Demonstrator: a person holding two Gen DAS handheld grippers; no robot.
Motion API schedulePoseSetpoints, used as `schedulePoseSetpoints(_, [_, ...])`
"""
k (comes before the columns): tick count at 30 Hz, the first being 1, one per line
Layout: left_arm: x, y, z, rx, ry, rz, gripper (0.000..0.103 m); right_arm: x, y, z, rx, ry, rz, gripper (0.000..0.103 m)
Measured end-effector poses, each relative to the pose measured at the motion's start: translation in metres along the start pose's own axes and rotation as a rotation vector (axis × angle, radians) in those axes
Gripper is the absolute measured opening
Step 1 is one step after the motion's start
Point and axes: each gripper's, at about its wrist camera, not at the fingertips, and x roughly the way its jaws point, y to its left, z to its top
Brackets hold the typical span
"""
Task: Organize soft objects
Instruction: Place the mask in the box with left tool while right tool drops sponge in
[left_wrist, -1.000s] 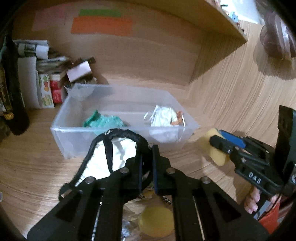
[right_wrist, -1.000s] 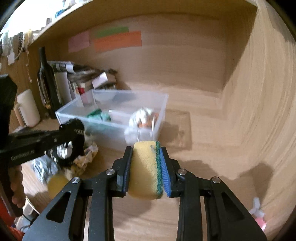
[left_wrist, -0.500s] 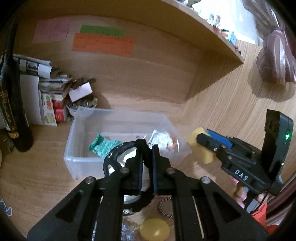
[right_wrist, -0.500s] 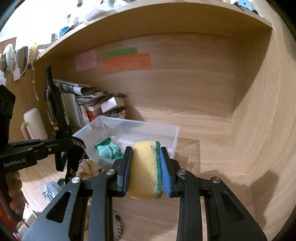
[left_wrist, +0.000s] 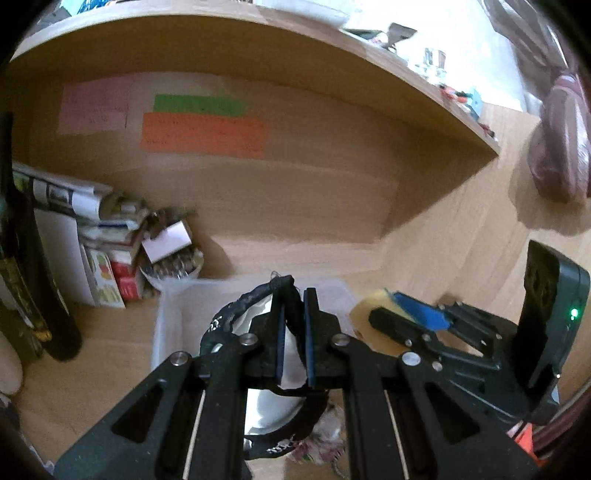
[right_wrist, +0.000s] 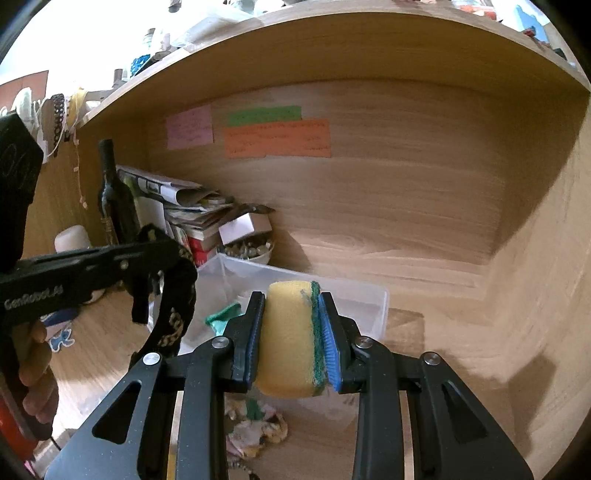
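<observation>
My left gripper (left_wrist: 294, 317) is shut on a black headband (left_wrist: 236, 314), a fabric loop with pale lettering, held up in the air before the clear plastic bin (left_wrist: 173, 314). It also shows in the right wrist view (right_wrist: 177, 295), hanging from the left gripper (right_wrist: 142, 273). My right gripper (right_wrist: 291, 332) is shut on a yellow sponge (right_wrist: 288, 339) with a green scrub side, held above the near edge of the bin (right_wrist: 369, 295). The sponge (left_wrist: 369, 314) shows in the left wrist view too. A green cloth (right_wrist: 221, 317) lies in the bin.
A dark bottle (right_wrist: 114, 199), stacked papers and boxes (right_wrist: 184, 210) and a bowl of small items (right_wrist: 251, 247) stand behind the bin at the left. A crumpled patterned cloth (right_wrist: 258, 432) lies on the desk below my right gripper. A shelf (left_wrist: 258, 48) runs overhead.
Both grippers have risen with their loads, and the views tilt up toward the back wall. The bin now sits lower in both views.
</observation>
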Motion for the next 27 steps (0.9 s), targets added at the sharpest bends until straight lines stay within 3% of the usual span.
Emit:
schedulePoseSetpoints(8, [0.016,0.017,0.018,-0.019,-0.024,0.023,0.008,0.018,-0.005,0.014,0.009,0.011,0.001,0.027])
schedulePoseSetpoints(17, [0.068,0.045,-0.015,-0.098,0.166,0.009,0.008,0.068,-0.006,0.001,0.004,0.147,0.017,0.027])
schedulePoseSetpoints(24, [0.09,0.043,-0.04,-0.084,0.282,-0.005,0.009,0.099,-0.004,-0.015,-0.01,0.256,0.018,0.027])
schedulePoseSetpoints(27, [0.097,0.046,-0.045,-0.094,0.336,-0.029,0.017,0.106,-0.004,-0.02,-0.015,0.287,0.005,0.027])
